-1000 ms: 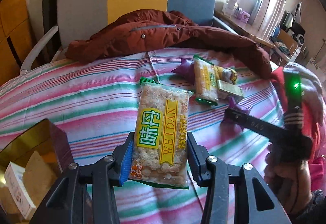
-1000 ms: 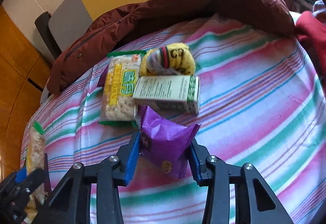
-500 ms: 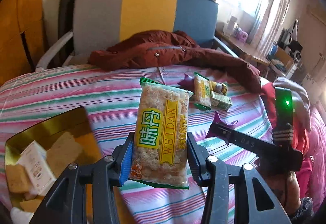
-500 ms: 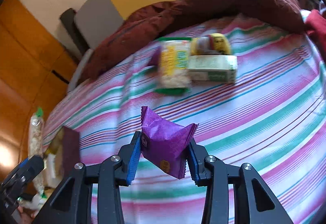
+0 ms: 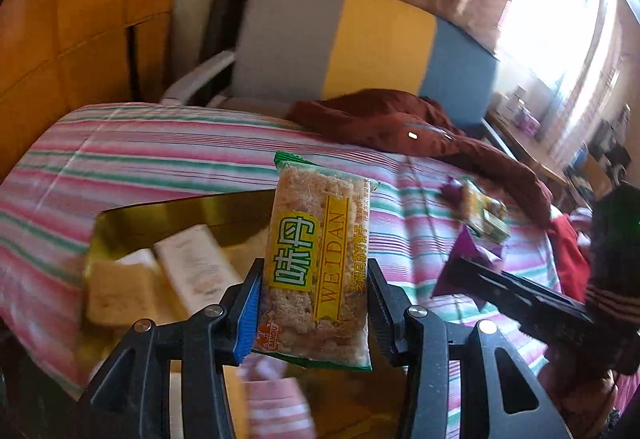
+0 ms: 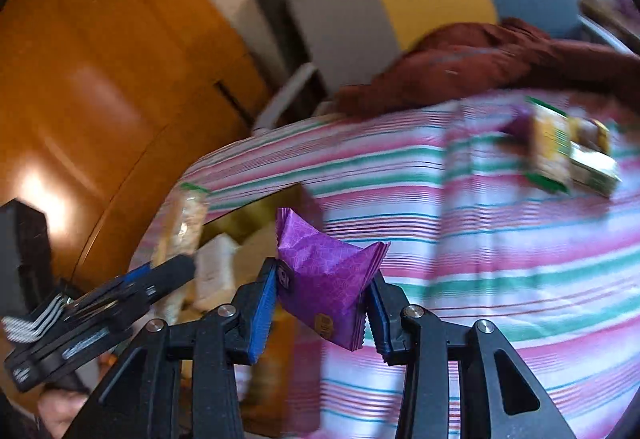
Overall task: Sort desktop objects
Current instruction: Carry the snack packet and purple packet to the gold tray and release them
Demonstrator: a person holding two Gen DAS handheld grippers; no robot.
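My left gripper [image 5: 314, 313] is clamped on the clear, green-edged cracker packet [image 5: 320, 263] above the gold-lined open box [image 5: 160, 215] at the near left, my right gripper [image 6: 322, 313] pinches a crinkled purple foil sachet [image 6: 326, 279], and farther right, blurred, what seem more snack packs [image 6: 568, 155] lie on the striped cloth [image 6: 500, 239].

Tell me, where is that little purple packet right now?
The purple packet is pinched in the right tool, held in the air beside the gold box at the edge of the striped bedcover.
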